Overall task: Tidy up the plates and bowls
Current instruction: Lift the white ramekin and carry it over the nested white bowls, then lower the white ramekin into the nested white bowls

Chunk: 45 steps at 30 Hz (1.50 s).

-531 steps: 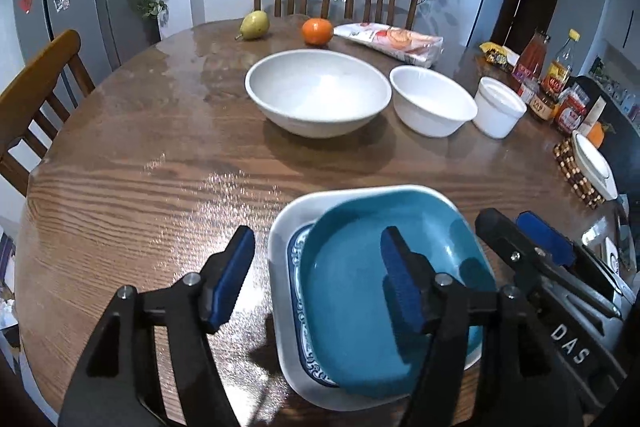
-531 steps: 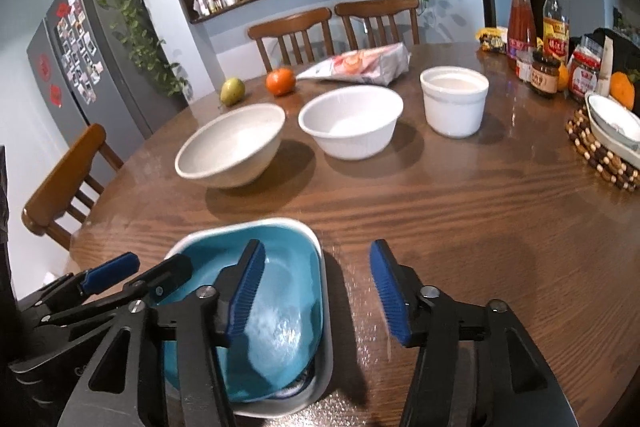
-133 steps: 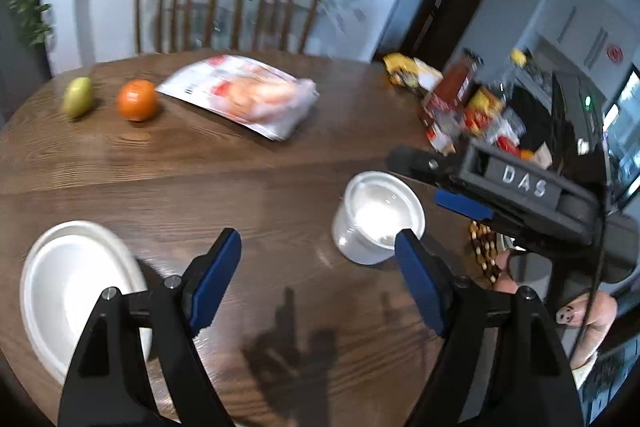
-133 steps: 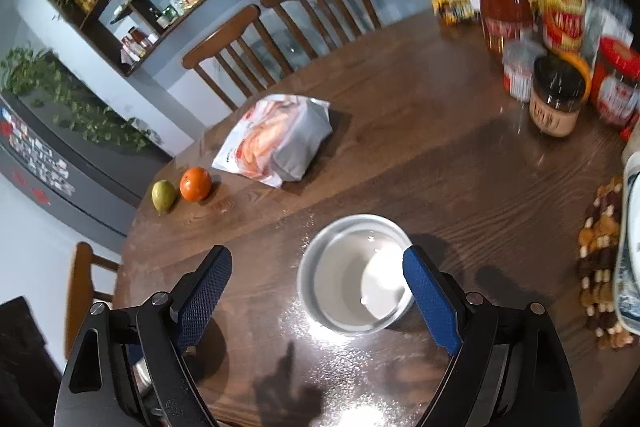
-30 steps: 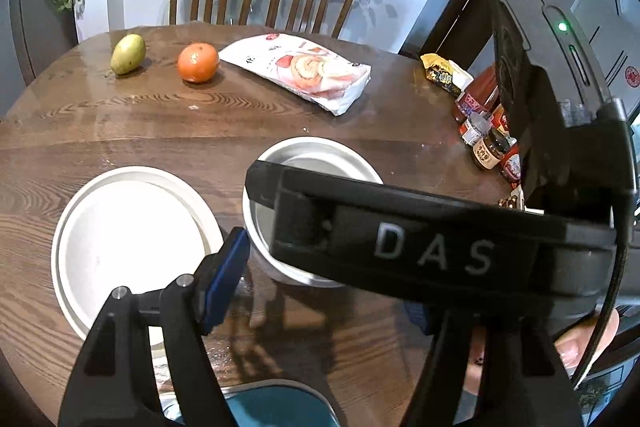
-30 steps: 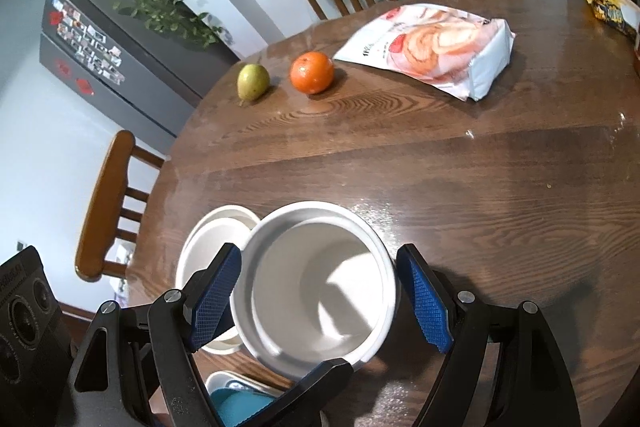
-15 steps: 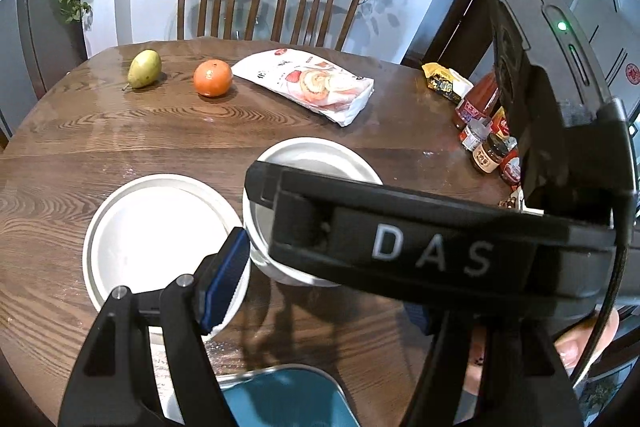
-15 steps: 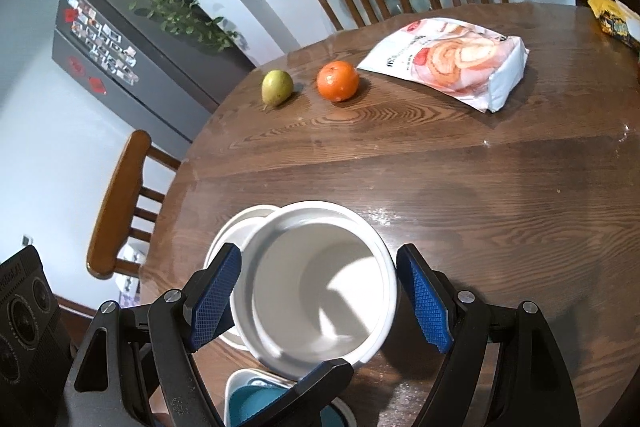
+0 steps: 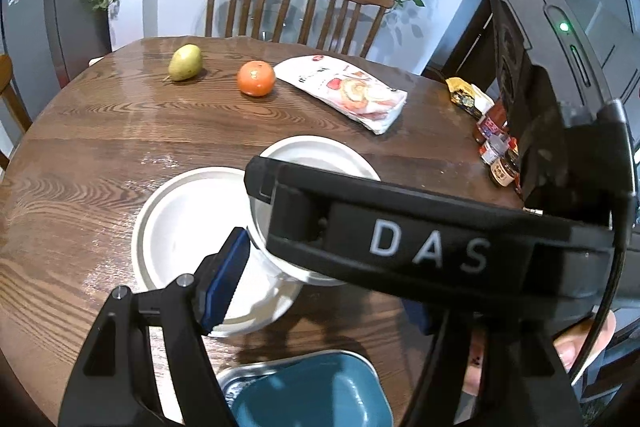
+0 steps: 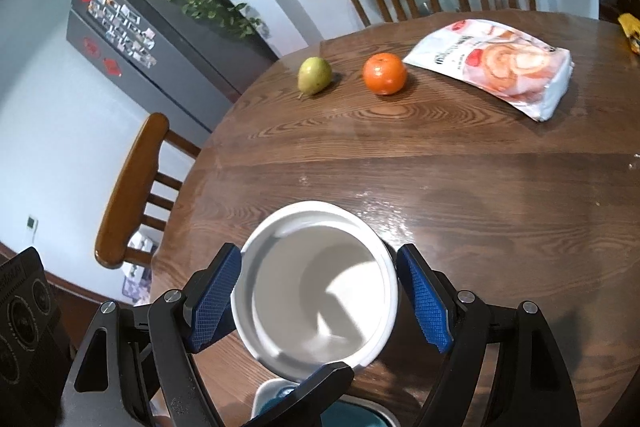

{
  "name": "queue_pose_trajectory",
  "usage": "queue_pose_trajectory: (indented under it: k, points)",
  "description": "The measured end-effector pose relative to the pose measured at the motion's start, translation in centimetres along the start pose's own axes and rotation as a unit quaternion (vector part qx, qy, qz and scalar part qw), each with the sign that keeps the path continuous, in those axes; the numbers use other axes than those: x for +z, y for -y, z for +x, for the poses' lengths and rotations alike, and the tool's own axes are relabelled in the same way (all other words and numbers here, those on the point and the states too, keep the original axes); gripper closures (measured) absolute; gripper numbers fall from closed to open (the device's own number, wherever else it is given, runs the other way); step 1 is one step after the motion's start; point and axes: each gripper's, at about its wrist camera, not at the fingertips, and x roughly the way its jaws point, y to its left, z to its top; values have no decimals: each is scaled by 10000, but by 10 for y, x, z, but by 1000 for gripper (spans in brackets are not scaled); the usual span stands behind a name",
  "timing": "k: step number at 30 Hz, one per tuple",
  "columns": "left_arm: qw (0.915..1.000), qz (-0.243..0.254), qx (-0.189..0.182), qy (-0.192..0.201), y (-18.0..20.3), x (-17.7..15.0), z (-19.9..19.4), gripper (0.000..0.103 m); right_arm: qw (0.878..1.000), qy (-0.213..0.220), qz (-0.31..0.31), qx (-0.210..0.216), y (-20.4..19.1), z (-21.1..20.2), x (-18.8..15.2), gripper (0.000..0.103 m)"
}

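My right gripper (image 10: 318, 293) is shut on a deep white bowl (image 10: 316, 287), its blue pads against the bowl's two sides, and holds it above the table. In the left wrist view the same bowl (image 9: 320, 155) hangs over the right part of a wide white bowl (image 9: 188, 223) on the table. The right gripper's black body (image 9: 420, 247) crosses that view and hides my left gripper's right finger. Only the left finger (image 9: 222, 283) shows, spread wide to the left. A teal plate (image 9: 308, 391) lies on a white plate (image 9: 228, 379) at the bottom edge.
On the round wooden table (image 10: 460, 179) lie a pear (image 10: 314, 75), an orange (image 10: 384, 73) and a snack bag (image 10: 504, 61) at the far side. Jars and bottles (image 9: 498, 147) stand at the right edge. Wooden chairs (image 10: 136, 187) ring the table.
My right gripper has carried the deep white bowl to the left, so it now overlaps the wide white bowl. The left gripper has moved along with it.
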Motion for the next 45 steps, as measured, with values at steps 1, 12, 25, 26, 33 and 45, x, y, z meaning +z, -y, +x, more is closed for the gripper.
queue_pose_trajectory:
  k: [1, 12, 25, 26, 33, 45]
  points:
    - [10000, -42, 26, 2, -4, 0, -1, 36, 10000, -17, -17, 23, -4, 3, 1, 20]
    - [9990, -349, 214, -149, -35, 1, 2, 37, 9992, -355, -148, 140, -21, 38, 6, 20]
    - [9969, -512, 206, -559, -55, -3, 20, 37, 9974, -719, -38, 51, -17, 68, 2, 20]
    - [9968, -515, 202, -571, -55, -4, 21, 37, 9973, -726, -48, 44, -17, 69, 2, 20]
    - [9957, -583, 141, -712, -59, -4, 29, 37, 9965, -832, -25, -31, -15, 76, 2, 20]
    - [9942, -642, 125, -859, -64, -6, 28, 37, 9960, -859, -202, -107, -22, 77, -1, 20]
